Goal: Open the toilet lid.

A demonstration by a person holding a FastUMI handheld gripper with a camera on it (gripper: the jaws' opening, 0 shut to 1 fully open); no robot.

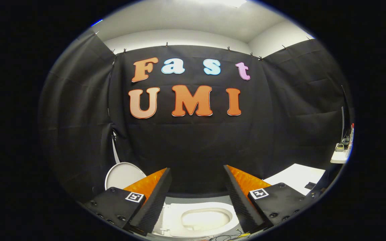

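My jaws (197, 174) spread wide and gripping nothing, toilet (203, 219) below between them with bowl exposed, white lid (122, 174) raised beyond my left finger

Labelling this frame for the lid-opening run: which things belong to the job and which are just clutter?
Job:
- toilet, bowl open to view between the fingers
- lid, raised, beyond the left finger
- gripper, fingers spread apart, holding nothing

Lying about:
- white board, beyond the right finger
- shelf with small items, further right
- cables, on the floor by the toilet
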